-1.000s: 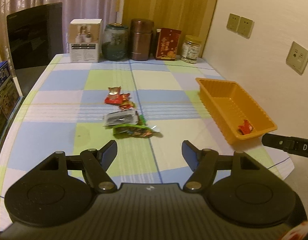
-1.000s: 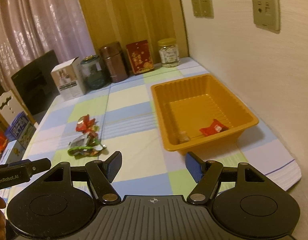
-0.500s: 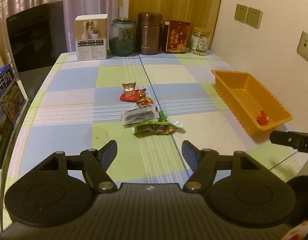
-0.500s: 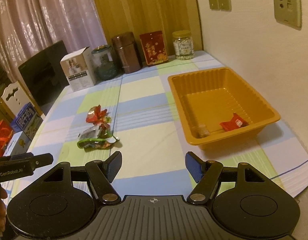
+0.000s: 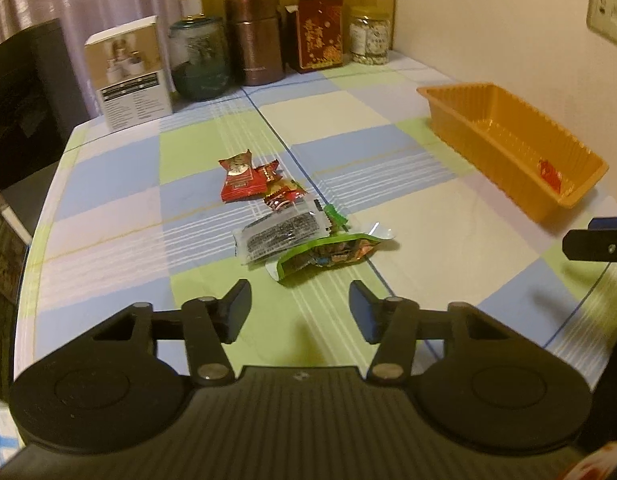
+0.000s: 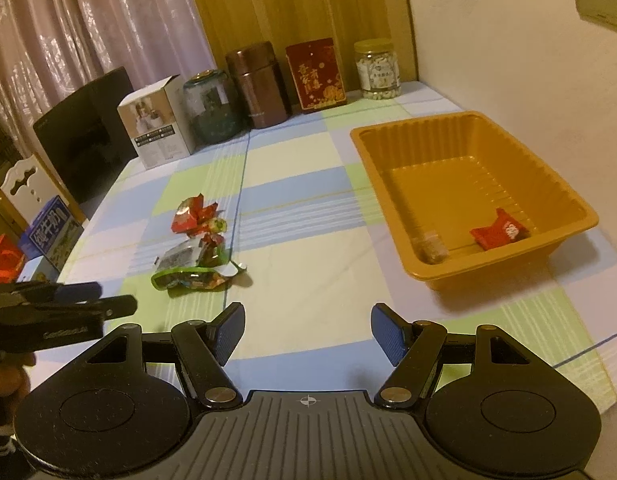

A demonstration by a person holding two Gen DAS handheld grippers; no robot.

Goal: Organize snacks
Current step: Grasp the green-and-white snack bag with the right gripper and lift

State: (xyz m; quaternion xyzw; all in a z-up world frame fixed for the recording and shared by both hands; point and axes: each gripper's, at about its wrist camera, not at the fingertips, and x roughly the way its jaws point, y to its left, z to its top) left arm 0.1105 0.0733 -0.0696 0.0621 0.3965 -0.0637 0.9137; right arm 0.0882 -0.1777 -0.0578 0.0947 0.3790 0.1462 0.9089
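While the left gripper (image 5: 299, 307) narrows, nothing between its jaws, the green packet (image 5: 328, 255) lies just ahead at 12 o'clock. Right gripper (image 6: 307, 332) spread, empty. Orange tray (image 6: 436, 276) at 2 o'clock. Step: approach. Next: reach forward, pinch packet.

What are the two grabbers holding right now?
Nothing. The left gripper has empty jaws that are closing short of the green packet. The right gripper is open and empty.
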